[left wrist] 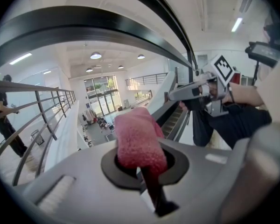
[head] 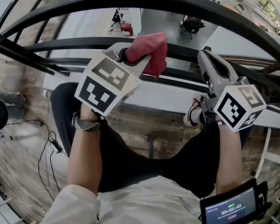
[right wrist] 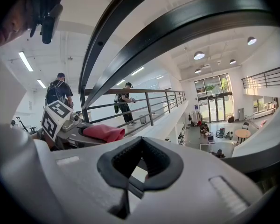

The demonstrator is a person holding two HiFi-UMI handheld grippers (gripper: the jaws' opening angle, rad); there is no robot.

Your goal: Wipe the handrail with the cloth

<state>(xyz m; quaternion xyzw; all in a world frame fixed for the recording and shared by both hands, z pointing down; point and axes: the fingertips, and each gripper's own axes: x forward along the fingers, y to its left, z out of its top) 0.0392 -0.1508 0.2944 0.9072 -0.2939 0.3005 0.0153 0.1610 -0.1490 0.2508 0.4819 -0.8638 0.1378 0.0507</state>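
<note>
The pink cloth (head: 149, 50) sits bunched in the left tongs (head: 129, 56), which are clamped on it, just under the black curved handrail (head: 186, 4); contact with the rail is unclear. The right tongs (right wrist: 140, 164) hang beside them, pressed together on nothing.

- A small screen (head: 232, 210) is seen at the lower right of the head view; lines of print and reddish digits are shown on it, too blurred to be read.
- Black-and-white square patterns, not letters, are carried by the left marker cube (head: 105, 85) and the right marker cube (head: 238, 107).
</note>
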